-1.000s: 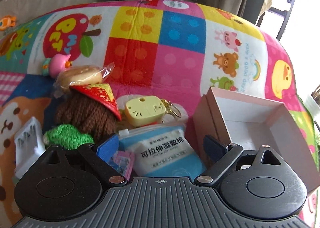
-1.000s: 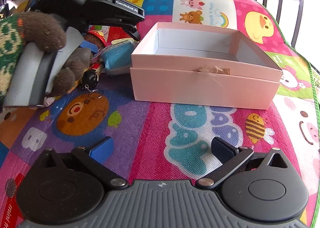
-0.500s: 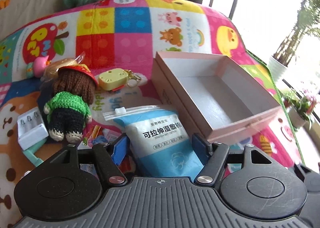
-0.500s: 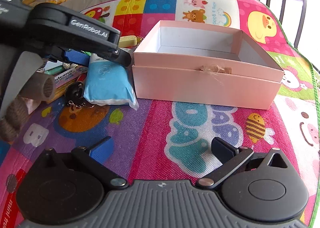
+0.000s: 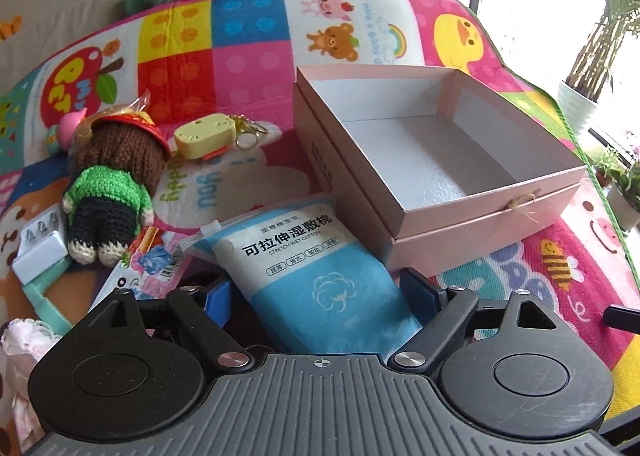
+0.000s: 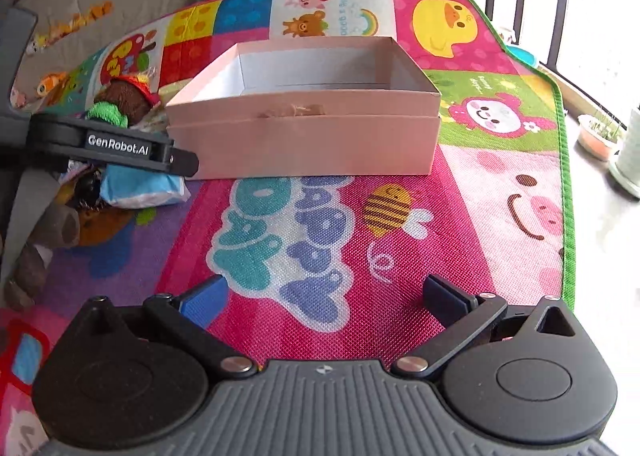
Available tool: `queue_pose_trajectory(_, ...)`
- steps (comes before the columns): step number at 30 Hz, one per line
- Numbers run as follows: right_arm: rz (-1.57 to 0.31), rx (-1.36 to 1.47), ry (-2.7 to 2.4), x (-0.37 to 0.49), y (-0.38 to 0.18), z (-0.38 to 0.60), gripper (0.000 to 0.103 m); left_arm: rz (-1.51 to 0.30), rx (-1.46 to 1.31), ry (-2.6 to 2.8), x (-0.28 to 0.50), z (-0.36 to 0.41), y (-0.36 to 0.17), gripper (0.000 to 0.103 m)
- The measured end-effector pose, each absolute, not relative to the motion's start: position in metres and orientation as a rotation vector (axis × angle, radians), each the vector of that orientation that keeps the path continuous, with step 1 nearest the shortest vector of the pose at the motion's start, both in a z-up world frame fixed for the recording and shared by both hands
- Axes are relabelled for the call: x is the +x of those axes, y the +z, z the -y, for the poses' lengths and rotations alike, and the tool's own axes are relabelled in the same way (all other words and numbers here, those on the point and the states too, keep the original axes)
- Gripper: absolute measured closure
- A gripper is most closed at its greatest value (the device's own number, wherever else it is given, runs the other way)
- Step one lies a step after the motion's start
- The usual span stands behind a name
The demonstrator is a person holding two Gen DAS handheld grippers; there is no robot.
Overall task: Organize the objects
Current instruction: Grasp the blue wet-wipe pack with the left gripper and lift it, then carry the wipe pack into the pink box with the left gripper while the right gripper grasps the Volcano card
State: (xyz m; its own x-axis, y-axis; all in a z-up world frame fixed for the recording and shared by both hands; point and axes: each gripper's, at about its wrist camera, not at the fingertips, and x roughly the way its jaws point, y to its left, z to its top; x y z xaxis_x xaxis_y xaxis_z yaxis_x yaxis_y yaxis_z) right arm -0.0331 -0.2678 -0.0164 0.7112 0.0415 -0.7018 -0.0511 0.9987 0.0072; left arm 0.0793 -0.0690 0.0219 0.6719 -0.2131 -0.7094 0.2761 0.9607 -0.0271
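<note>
A blue packet of wet cotton pads lies between the fingers of my left gripper, and the jaws are shut on its lower end. It also shows in the right wrist view under the left gripper's black finger. An empty pink cardboard box stands open just right of the packet; it shows in the right wrist view too. My right gripper is open and empty, low over the play mat in front of the box.
On the colourful play mat left of the box lie a knitted doll, a yellow keychain toy, a white charger, a bagged bun and small packets. Potted plants stand past the mat's right edge.
My left gripper has closed on the blue packet and drawn it back and toward the box. The right gripper has swung slightly right and stays open.
</note>
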Motion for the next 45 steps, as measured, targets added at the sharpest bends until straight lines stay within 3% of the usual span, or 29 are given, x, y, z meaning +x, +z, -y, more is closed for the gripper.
queue_pose_trajectory(6,-0.781,-0.02,0.049,-0.034,-0.017,0.267,0.0,-0.732,-0.006,-0.328,0.051,0.039,0.036,0.033)
queue_pose_trajectory(8,-0.779,-0.02,0.051,-0.033,-0.017,0.267,0.0,-0.669,-0.025,-0.362,0.026,0.019,0.049,0.042)
queue_pose_trajectory(14,-0.779,-0.032,0.122,-0.03,-0.013,0.255,0.0,-0.54,-0.114,-0.285,-0.046,-0.065,0.07,0.043)
queue_pose_trajectory(22,-0.67,-0.126,0.355,-0.01,0.013,0.163,0.0,-0.543,-0.224,-0.136,-0.073,-0.132,0.056,0.044)
queue_pose_trajectory(26,-0.677,-0.154,0.429,0.017,0.015,0.122,0.022,-0.5,-0.238,-0.153,-0.082,-0.139,0.057,0.044)
queue_pose_trajectory(32,-0.726,-0.061,0.428,0.056,0.015,0.096,0.044,-0.448,-0.267,-0.171,-0.086,-0.149,0.057,0.044)
queue_pose_trajectory(45,-0.922,0.171,0.375,0.082,0.011,0.065,0.045,-0.381,-0.343,-0.152,-0.08,-0.177,0.056,0.044)
